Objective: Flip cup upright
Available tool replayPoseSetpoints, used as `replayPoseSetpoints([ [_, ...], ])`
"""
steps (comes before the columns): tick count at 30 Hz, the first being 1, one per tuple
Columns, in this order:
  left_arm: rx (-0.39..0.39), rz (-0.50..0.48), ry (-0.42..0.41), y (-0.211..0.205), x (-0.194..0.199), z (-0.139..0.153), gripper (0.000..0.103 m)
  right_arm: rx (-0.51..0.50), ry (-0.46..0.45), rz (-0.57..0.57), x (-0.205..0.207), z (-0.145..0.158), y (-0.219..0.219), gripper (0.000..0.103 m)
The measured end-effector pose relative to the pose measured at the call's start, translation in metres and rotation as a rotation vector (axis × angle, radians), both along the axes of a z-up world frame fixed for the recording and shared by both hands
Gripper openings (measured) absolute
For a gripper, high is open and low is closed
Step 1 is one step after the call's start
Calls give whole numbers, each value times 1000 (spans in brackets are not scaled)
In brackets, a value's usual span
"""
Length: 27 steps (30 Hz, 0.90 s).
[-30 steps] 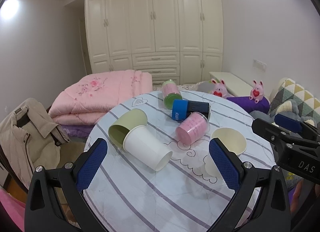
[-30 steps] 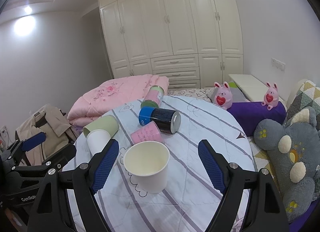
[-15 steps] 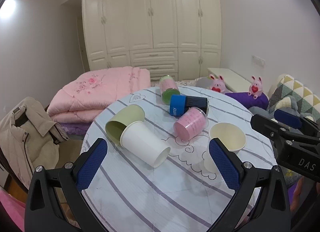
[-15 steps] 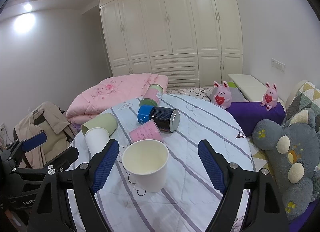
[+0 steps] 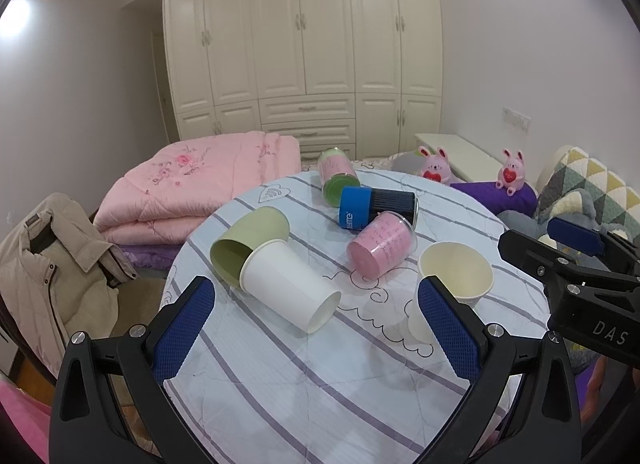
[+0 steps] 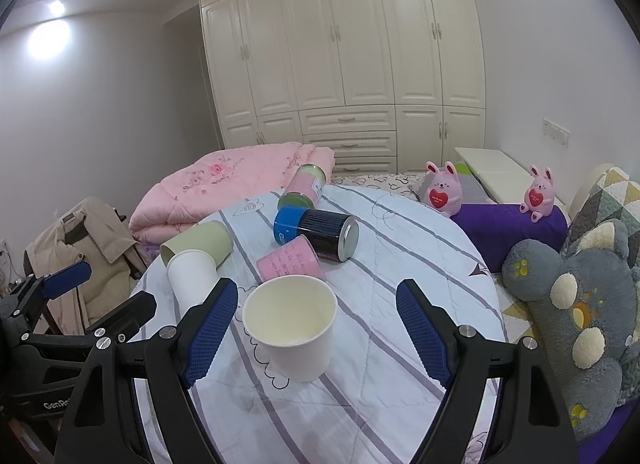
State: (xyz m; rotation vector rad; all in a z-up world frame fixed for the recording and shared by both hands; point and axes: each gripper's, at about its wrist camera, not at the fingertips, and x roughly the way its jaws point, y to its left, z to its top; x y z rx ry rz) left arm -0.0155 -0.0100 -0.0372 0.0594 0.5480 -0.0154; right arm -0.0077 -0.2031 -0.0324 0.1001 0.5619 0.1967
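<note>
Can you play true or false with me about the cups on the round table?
1. One white cup stands upright. True.
2. The other white cup stands upright too. False: it lies on its side, next to the green cup.
3. The right tool squeezes a cup. False: it is open, holding nothing.
4. The pink cup lies on its side. True.
5. The left tool is open. True.
6. The blue-capped can stands up. False: it lies sideways.

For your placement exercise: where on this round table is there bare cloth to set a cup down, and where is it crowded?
Bare: the near tablecloth before the tipped white cup, and right of the upright cup. Crowded: the far middle around the blue-capped can.
</note>
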Motion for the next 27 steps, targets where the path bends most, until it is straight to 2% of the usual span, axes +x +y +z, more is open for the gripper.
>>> replayPoseSetpoints([
  [27,4,4,9,2,1,-4,103,-35,13,0,2,-2,4,83],
])
